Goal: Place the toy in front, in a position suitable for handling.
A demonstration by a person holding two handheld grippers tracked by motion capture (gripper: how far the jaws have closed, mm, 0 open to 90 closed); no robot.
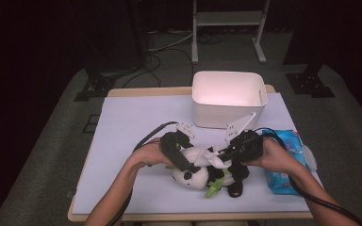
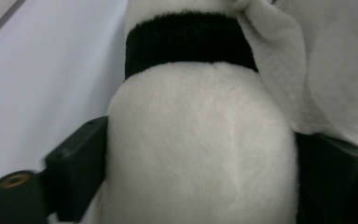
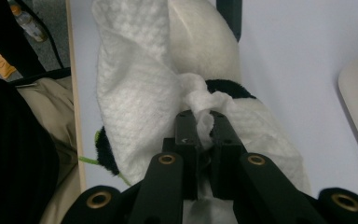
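A black-and-white panda plush [image 1: 191,175] lies near the table's front edge, with a green bamboo piece [image 1: 213,188] beside it. My left gripper [image 1: 184,162] is shut on the plush: in the left gripper view its black jaws press both sides of the white body [image 2: 200,140], below a black fur band [image 2: 186,42]. My right gripper [image 3: 205,126] is shut on a bunched white wipe [image 3: 135,93], which drapes over the plush [image 3: 200,37]. From above, the right gripper [image 1: 224,155] sits just right of the left one, with the wipe [image 1: 212,160] between them.
A white bin [image 1: 226,96] stands open at the back of the pale mat [image 1: 132,141]. A blue pack of wipes [image 1: 283,165] lies at the right, beside my right hand. The table's front edge is close under the plush.
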